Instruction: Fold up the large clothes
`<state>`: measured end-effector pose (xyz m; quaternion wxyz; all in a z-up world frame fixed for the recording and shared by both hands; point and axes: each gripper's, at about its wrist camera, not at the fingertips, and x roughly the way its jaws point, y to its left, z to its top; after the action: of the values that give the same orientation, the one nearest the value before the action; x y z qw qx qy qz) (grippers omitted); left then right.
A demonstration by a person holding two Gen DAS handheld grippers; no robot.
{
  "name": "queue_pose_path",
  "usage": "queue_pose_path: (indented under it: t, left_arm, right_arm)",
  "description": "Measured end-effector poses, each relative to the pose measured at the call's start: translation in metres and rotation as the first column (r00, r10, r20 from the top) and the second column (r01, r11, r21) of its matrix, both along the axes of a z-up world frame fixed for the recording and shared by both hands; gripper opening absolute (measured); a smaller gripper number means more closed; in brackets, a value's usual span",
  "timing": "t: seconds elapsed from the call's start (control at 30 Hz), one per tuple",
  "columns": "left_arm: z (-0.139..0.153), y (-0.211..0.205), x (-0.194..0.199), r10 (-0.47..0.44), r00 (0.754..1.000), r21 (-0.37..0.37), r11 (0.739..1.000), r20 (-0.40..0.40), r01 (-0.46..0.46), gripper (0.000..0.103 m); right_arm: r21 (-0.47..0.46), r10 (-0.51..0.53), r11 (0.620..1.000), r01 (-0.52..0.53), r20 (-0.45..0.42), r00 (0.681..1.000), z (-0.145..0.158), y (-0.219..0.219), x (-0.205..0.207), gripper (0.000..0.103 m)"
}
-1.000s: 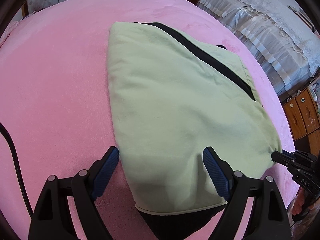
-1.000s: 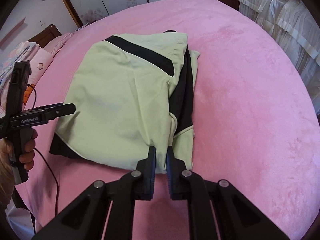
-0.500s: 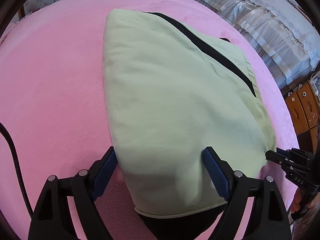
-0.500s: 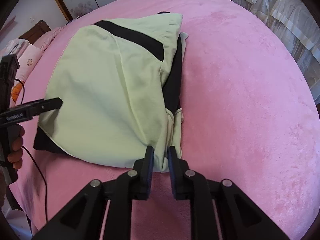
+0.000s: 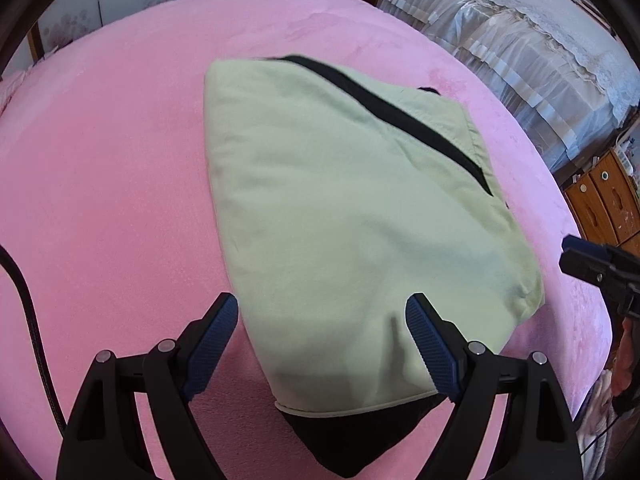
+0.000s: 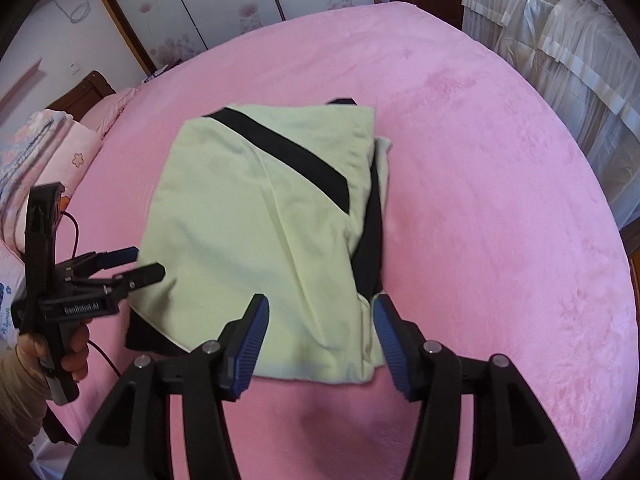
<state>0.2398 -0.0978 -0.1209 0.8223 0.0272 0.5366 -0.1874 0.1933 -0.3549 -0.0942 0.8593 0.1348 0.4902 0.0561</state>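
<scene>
A light green garment (image 5: 340, 208) with black stripes lies folded into a thick rectangle on the pink bed (image 5: 112, 184). In the left wrist view my left gripper (image 5: 322, 312) hovers open over the garment's near end, with its blue pads on either side of the cloth and not pressing. In the right wrist view the garment (image 6: 256, 232) lies flat. My right gripper (image 6: 320, 312) is opening just above its near edge, with nothing held. The left gripper (image 6: 146, 263) shows open at the garment's left edge, and the right gripper (image 5: 572, 258) shows at the right edge of the left wrist view.
The pink bed cover (image 6: 500, 200) reaches well beyond the garment on all sides. Folded bedding (image 6: 44, 144) sits at the bed's left end. A white lace-covered piece (image 5: 520, 48) and a wooden cabinet (image 5: 604, 200) stand past the bed. A black cable (image 5: 28, 312) trails at the left.
The right gripper was shut on the garment's near corner; it has let go, spread its jaws and lifted back. The garment now lies flat. The left gripper stayed open.
</scene>
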Motion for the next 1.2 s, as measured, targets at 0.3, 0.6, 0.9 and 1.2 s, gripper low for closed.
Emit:
queue_pose_path:
  t: [0.3,0.6,0.9,1.2]
  left_arm:
    - [0.019,-0.007,0.01,0.026,0.998,0.033,0.999,0.049,-0.027,0.085]
    - [-0.02,0.0,0.031,0.075,0.997,0.02,0.997,-0.026,-0.074,0.085]
    - [-0.039,0.002,0.039,0.084,0.995,-0.087,0.992,-0.059,-0.089,0.088]
    - [-0.061,0.008,0.05,0.11,0.986,-0.222,0.966,-0.122,-0.135,0.088]
  right_arm:
    - [-0.037,0.017,0.999,-0.016,0.016,1.0,0.002,0.009,0.044,0.061]
    - [-0.005,-0.009,1.0,0.008,-0.086,0.996,-0.058,-0.014,0.084,0.062]
    - [0.138,0.01,0.99,0.004,-0.099,0.995,-0.089,-0.033,0.097,0.062]
    - [0.27,0.053,0.962,-0.036,-0.059,0.997,-0.105,-0.031,0.11,0.051]
